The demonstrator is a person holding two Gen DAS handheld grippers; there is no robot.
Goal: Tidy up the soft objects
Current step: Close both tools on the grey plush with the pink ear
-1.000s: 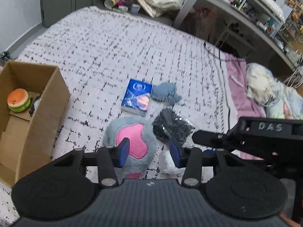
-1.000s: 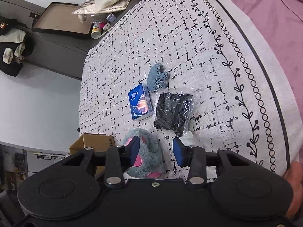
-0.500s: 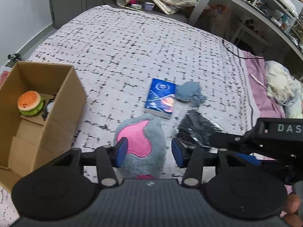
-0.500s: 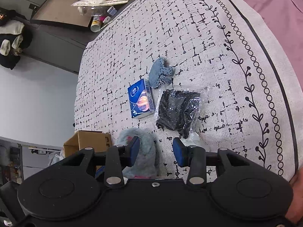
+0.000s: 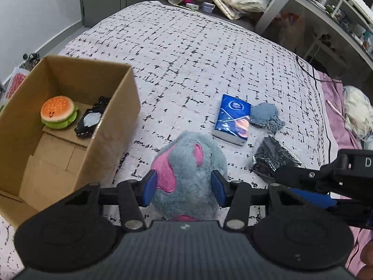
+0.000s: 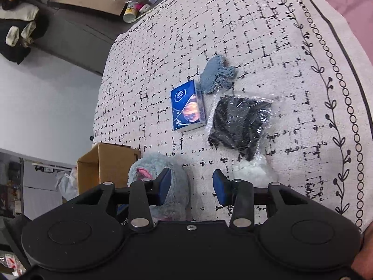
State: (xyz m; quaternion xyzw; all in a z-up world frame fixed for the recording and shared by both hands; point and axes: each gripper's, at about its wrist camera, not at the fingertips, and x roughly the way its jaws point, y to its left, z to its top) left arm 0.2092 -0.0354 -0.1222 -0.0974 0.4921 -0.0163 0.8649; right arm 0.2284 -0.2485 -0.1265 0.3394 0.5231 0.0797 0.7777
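Note:
A grey plush toy with pink patches [image 5: 188, 172] sits on the patterned bed cover. My left gripper [image 5: 184, 186] has it between its blue pads, which press into its sides as the jaws close. In the right wrist view the same plush [image 6: 149, 170] bulges up behind the left finger of my right gripper [image 6: 192, 186], which stands open over bare cover with nothing between its pads. Beyond lie a blue tissue pack [image 5: 233, 122], a blue-grey knit piece [image 5: 265, 115] and a black item in clear plastic [image 5: 272, 158].
An open cardboard box [image 5: 116, 116] stands left of the plush, holding a burger plush [image 5: 58, 112] and a black packet [image 5: 91, 121]. A crumpled white bag [image 6: 254, 170] lies by the right gripper. A pink sheet [image 5: 333, 107] covers the bed's right side, with a cluttered desk [image 5: 326, 11] beyond.
The left gripper moved forward and down until the plush sat between its pads; the plush is now squeezed and stands taller. The right gripper shifted slightly and stayed open.

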